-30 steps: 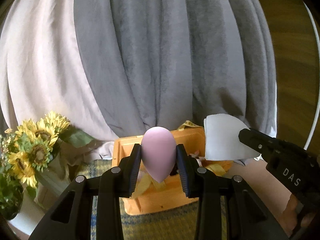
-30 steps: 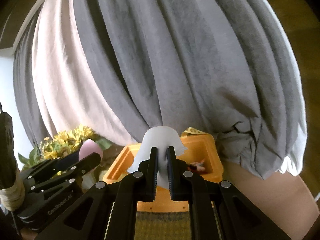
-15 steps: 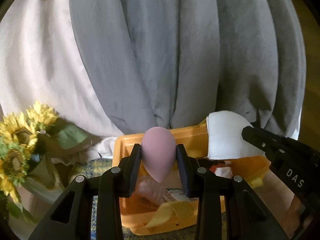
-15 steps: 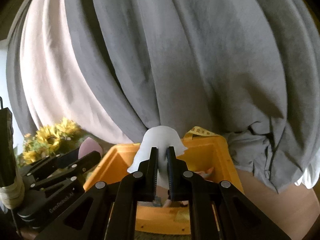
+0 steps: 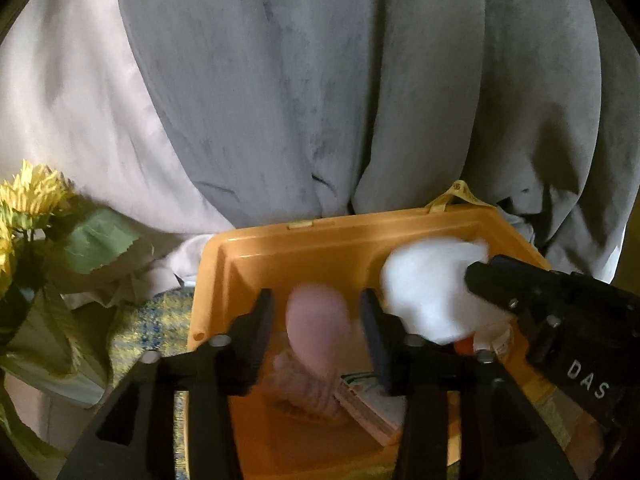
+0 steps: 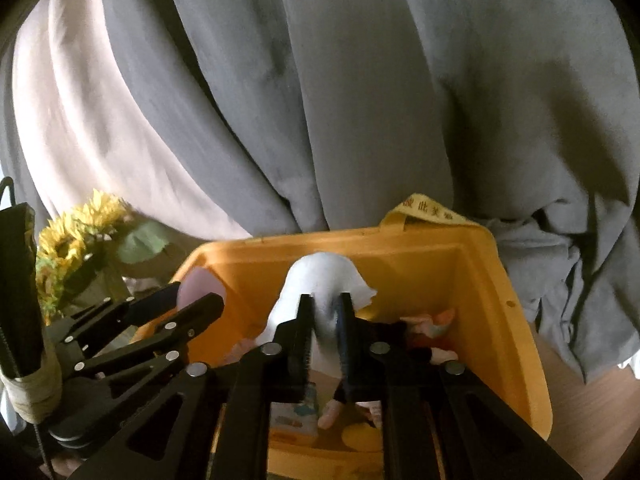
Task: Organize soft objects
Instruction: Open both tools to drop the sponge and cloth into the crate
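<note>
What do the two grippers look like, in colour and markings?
Both are matte black plastic with silver screw heads. The left gripper has flat dark pads; the right gripper has ribbed pads and white "DAS" lettering on its side. No sleeves show.

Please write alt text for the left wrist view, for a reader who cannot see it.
The left gripper is open around a blurred pink sponge over an orange bin. Beside it the right gripper holds a white pad.

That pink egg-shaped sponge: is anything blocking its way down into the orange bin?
Nothing visible does. The pink sponge sits between the left gripper fingers, above the open orange bin; below lie only soft items and a small packet.
</note>
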{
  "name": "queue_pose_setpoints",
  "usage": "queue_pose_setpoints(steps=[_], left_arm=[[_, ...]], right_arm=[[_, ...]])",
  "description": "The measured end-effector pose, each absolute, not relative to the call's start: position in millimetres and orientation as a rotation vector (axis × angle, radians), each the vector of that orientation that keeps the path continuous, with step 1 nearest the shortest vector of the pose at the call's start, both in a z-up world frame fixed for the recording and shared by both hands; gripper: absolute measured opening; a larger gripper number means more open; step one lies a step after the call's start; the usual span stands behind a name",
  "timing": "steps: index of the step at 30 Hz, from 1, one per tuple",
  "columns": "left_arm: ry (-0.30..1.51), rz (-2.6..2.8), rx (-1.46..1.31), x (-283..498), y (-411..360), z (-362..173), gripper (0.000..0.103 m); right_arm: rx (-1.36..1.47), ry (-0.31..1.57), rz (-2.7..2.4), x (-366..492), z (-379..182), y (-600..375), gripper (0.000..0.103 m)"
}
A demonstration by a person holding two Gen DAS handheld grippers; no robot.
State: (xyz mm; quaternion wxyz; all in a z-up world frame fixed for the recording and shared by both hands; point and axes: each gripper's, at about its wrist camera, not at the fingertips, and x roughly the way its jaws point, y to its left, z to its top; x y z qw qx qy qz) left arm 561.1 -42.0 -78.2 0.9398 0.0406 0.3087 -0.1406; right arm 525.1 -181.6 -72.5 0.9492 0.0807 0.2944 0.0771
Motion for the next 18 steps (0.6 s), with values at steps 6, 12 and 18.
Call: queue_pose_setpoints(steps=[6, 12, 18], left_arm=[[0.627, -0.271, 0.075, 556.7, -39.5, -75.8, 0.060], [0.584, -0.189, 0.084, 531.2, -30.6, -61.0, 0.076], [0.520, -0.104, 0.091, 488.3, -18.9, -38.1, 0.095]], right_arm=[[0.171, 0.606, 0.114, 528.2, -74.4, -188.1, 0.044], [0.142, 0.582, 0.062, 510.6, -66.9, -191.0, 0.060], [0.108, 0.543, 0.038, 474.5, -50.6, -188.7, 0.072]])
